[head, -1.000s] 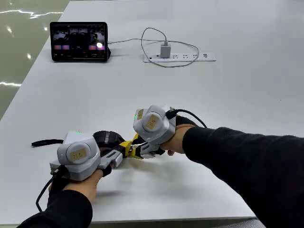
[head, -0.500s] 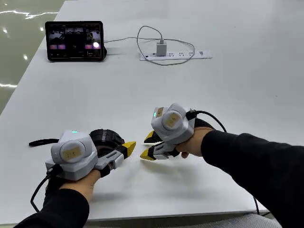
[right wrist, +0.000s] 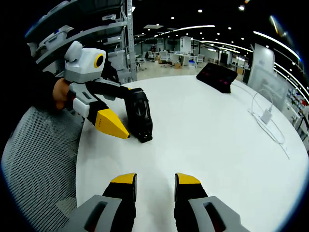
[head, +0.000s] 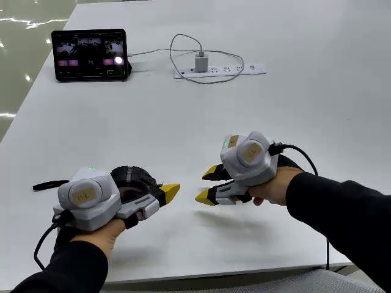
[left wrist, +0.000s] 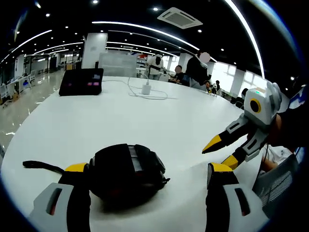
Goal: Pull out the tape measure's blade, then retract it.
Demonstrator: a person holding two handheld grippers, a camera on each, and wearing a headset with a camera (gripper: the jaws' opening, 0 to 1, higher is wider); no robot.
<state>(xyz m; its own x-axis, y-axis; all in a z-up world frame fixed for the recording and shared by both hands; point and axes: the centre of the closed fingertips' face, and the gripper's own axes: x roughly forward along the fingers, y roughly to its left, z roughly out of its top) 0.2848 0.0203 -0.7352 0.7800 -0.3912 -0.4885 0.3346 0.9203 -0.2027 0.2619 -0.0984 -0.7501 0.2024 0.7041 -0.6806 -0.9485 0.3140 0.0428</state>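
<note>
- Tape measure (head: pixel 133 178): black round case, lying on the white table (head: pixel 183 122) near its front edge. Blade wound into the case.
- Left gripper (left wrist: pixel 147 169): jaws wide apart, one on each side of the tape measure. The case sits close against one jaw, with a clear gap to the other. No clamp on it.
- Right gripper (head: pixel 208 185): off to the right of the tape measure, apart from it. Jaws parted with nothing between them; yellow tips point toward the tape measure.
- Strap (head: pixel 49 184): black, trailing flat on the table from the tape measure's left side.
- Tablet (head: pixel 90 54): well beyond the tape measure, propped up, screen lit.
- Power strip (head: pixel 220 70): well beyond the tape measure and to its right, with a white charger (head: pixel 201 62) plugged in. A cable (head: pixel 153 52) runs from there to the tablet.
</note>
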